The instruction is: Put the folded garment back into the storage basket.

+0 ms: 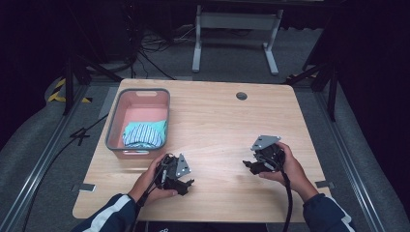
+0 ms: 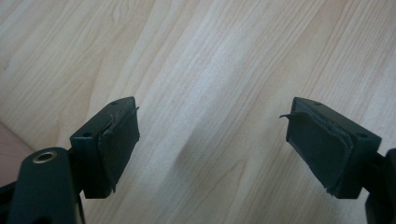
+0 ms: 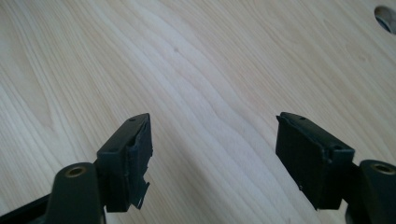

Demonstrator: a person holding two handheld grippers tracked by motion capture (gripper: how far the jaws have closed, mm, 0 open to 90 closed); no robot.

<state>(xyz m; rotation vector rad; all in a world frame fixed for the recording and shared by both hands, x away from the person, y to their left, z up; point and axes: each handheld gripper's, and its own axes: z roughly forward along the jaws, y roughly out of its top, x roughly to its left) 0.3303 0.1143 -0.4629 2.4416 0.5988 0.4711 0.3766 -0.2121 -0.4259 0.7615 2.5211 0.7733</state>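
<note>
A grey basket (image 1: 113, 121) with a pink inside stands at the table's left side and holds a folded blue-and-white striped cloth (image 1: 144, 134). My left gripper (image 1: 186, 186) rests low over the wood just right of the basket's near corner. In the left gripper view it (image 2: 212, 140) stands open, jaws wide apart over bare wood. My right gripper (image 1: 249, 165) hovers at the table's right side, held in a hand. In the right gripper view it (image 3: 214, 154) is open too, with nothing between the jaws.
The light wooden table (image 1: 217, 121) has a round cable hole (image 1: 241, 95) near its far edge, also seen as the hole (image 3: 386, 16) in the right gripper view. Cables and a white desk frame (image 1: 237, 34) lie on the floor beyond.
</note>
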